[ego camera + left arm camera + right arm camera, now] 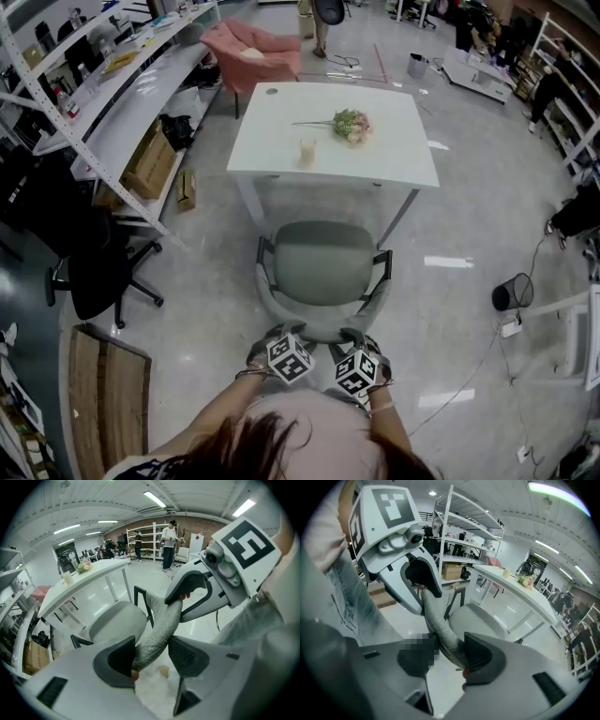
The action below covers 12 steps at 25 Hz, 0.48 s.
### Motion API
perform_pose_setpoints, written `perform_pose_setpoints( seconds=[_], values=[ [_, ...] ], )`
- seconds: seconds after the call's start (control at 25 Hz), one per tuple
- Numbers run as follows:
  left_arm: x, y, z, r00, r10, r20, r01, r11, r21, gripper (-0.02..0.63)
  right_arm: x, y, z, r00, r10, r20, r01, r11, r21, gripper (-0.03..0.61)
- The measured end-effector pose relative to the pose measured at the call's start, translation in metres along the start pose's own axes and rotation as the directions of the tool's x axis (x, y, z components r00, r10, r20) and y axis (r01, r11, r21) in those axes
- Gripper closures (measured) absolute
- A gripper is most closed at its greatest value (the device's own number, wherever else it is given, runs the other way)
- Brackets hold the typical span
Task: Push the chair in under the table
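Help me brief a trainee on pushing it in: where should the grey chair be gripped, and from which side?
Grip the backrest at its top rim, from behind, the side away from the table. The rim is a thin curved band that fits between jaws, and the seat faces the table. The left gripper and right gripper both clamp it there, side by side.

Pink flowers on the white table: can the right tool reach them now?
Probably not. The right tool is clamped on the back of the grey fabric chair, which stands between it and the white table, and the pink flowers lie near its middle.
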<state>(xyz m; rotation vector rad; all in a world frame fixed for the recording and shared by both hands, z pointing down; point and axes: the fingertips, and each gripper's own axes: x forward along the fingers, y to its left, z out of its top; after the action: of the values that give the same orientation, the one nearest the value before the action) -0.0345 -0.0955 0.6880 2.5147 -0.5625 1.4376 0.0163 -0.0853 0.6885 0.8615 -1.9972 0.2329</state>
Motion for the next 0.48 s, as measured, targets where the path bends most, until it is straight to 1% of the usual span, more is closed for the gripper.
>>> perform_pose_setpoints(
  seconds=[0.28, 0.48],
  values=[
    [0.009, 0.015, 0.014, 1.000, -0.004, -0.001, 0.004, 1.000, 0.016, 0.390, 0.008, -0.021, 0.004, 1.000, 0.001, 0.012, -0.001, 1.000, 0.001, 0.407],
    [0.014, 0.025, 0.021, 1.000, -0.001, 0.001, 0.001, 1.000, 0.011, 0.390, 0.012, -0.033, 0.007, 1.000, 0.007, 0.015, -0.007, 1.000, -0.003, 0.407]
  ],
)
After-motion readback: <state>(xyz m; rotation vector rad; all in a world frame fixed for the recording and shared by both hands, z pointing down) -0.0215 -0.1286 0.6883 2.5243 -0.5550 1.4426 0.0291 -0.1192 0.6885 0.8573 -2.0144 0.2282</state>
